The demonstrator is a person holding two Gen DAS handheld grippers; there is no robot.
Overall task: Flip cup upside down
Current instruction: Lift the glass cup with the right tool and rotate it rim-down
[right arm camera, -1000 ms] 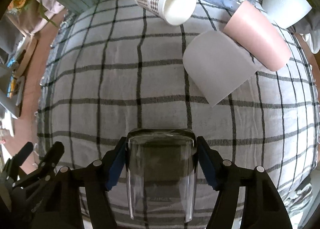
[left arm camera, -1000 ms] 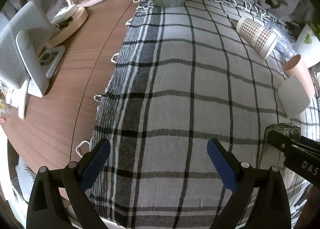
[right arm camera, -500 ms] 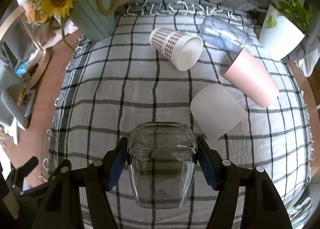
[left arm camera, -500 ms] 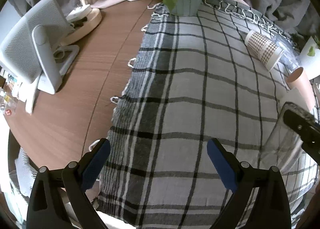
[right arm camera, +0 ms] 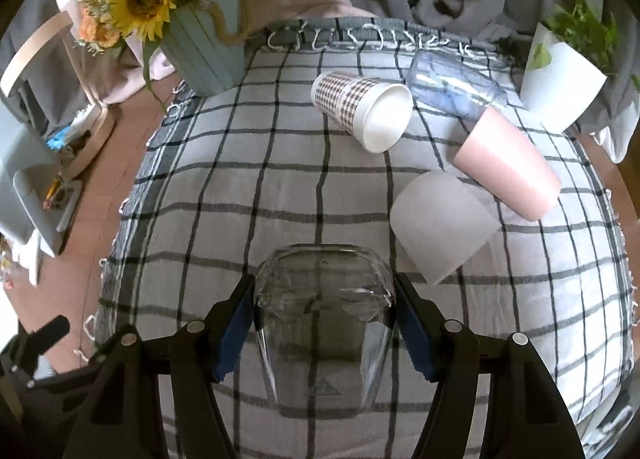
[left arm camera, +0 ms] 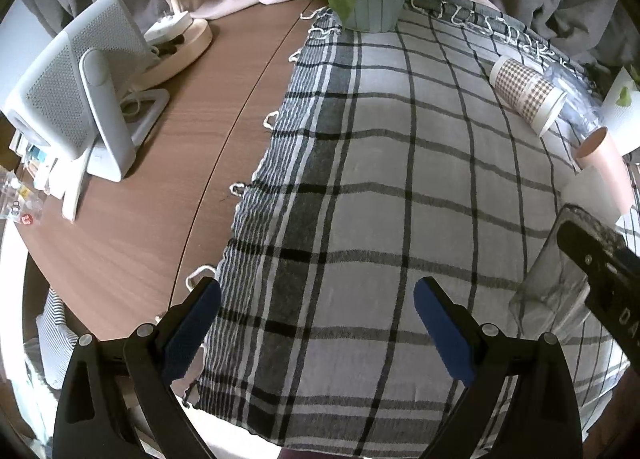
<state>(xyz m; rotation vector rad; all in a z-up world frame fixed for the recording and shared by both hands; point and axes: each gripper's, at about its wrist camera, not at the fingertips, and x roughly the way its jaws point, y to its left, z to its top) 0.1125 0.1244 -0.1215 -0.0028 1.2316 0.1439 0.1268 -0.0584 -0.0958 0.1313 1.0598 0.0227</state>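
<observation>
My right gripper (right arm camera: 324,311) is shut on a clear plastic cup (right arm camera: 324,323), with a blue pad on each side of it. It holds the cup tilted above the checked cloth (right arm camera: 260,187). The same cup (left arm camera: 548,283) and the right gripper's black finger show at the right edge of the left wrist view. My left gripper (left arm camera: 316,323) is open and empty, low over the near left part of the cloth (left arm camera: 380,187).
Several cups lie on their sides at the back right: a houndstooth paper cup (right arm camera: 360,107), a pink cup (right arm camera: 508,163), a frosted white cup (right arm camera: 440,227) and a clear bluish cup (right arm camera: 452,87). A sunflower pot (right arm camera: 204,51), a white plant pot (right arm camera: 560,79) and a grey fan (left arm camera: 76,107) stand around.
My right gripper has lifted the clear cup off the cloth and tipped it. Both views have pulled back and upward, so more of the table's far side shows.
</observation>
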